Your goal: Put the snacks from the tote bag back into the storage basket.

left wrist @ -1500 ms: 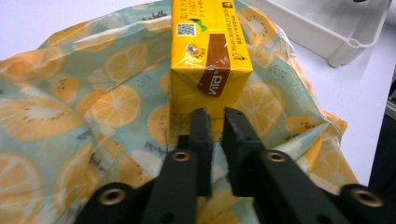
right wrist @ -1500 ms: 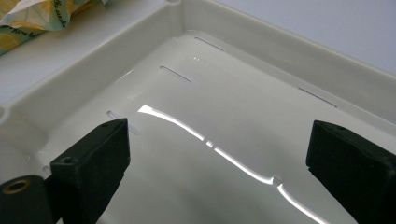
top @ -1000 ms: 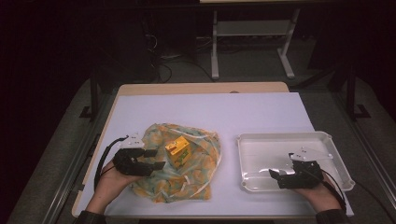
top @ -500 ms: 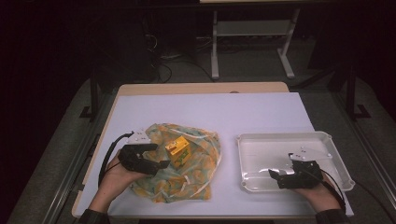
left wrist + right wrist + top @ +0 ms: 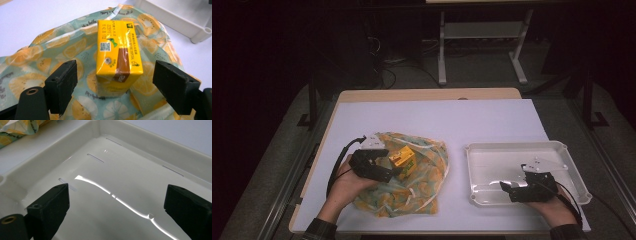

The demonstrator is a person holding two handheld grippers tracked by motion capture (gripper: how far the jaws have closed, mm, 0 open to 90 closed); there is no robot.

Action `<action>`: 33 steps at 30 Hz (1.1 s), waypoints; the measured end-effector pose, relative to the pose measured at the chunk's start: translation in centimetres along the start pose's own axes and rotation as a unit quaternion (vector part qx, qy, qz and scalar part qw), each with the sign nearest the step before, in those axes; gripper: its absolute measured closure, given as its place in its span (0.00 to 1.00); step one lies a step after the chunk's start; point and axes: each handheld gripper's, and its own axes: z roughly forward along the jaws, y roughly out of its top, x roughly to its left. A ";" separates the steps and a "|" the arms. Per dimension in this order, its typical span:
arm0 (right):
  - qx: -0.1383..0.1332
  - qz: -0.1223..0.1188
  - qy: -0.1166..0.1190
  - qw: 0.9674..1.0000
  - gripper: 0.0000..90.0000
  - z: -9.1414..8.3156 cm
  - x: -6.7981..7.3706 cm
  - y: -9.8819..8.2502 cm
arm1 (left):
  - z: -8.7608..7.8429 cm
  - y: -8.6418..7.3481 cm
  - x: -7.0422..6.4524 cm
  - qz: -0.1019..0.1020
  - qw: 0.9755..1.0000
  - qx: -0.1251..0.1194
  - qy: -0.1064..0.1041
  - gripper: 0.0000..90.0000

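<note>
Here, a lavender-white table (image 5: 427, 120) stands in a dark room.

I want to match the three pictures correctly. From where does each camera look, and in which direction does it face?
High view: above the person's side, facing forward and down on the table; both forearms enter from below.
Left gripper view: on the left gripper, looking along its open jaws at the yellow carton on the fruit-print bag.
Right gripper view: on the right gripper, looking into the white tray; jaws open.
Shared: both gripper views show tray and bag.
</note>
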 end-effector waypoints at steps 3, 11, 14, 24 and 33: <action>0.000 0.000 0.000 1.000 0.06 0.0 0.0 0.0 | 0.4 0.4 -0.1 0.003 1.000 0.003 0.001 0.22; -0.001 0.002 -0.001 1.000 0.06 0.0 0.0 0.0 | 1.4 1.1 -0.3 0.012 1.000 0.012 0.004 0.22; 0.000 -0.001 -0.001 1.000 0.06 0.0 0.0 0.0 | 1.7 1.3 -0.1 0.009 1.000 0.012 0.004 0.22; 0.000 -0.002 0.000 1.000 0.06 0.0 0.1 0.0 | 3.1 1.7 0.0 0.016 0.999 0.035 0.010 0.28; 0.001 0.000 -0.001 1.000 0.06 -0.2 0.1 -0.2 | 3.2 1.7 -0.2 0.017 0.999 0.036 0.012 0.45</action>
